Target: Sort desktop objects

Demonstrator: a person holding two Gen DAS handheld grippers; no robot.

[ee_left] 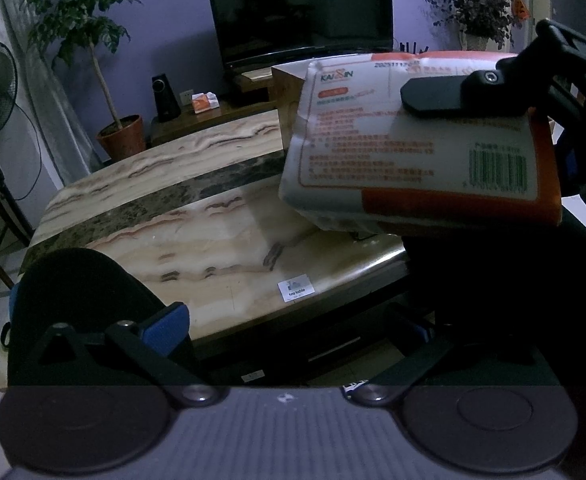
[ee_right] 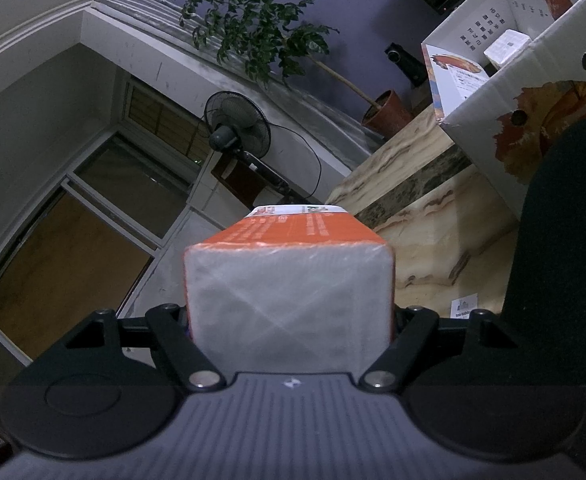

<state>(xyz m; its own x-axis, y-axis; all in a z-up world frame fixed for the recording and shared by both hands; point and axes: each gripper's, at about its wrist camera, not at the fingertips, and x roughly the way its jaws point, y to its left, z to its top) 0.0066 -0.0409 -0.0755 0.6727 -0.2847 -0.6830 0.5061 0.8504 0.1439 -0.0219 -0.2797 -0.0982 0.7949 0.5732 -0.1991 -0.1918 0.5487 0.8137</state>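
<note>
Right jaws: clenched on a tissue pack; the right gripper has the pack's clear end wedged between its fingers, so that view is mostly filled by the pack.
Left jaws: spread apart and holding nothing; the left gripper hangs low at the near edge of the bench, one blue pad showing.
Tissue pack, position: lifted off the bench, tilted, long axis pointing away from my right hand; in the left view the pack floats above the bench's right part, one black finger pressed on its printed face.
Reason for hold: I judge the end grip keeps the soft pack rigid enough to carry toward the box.
Cardboard box: open top, standing on the bench, well apart from the pack; a small white carton already lies inside.
Only in right view: the box's open mouth and contents.
Only in left view: barcode side of the pack, the gap beneath it, a small label on the bench.
Background: potted plant, fan, television.
</note>
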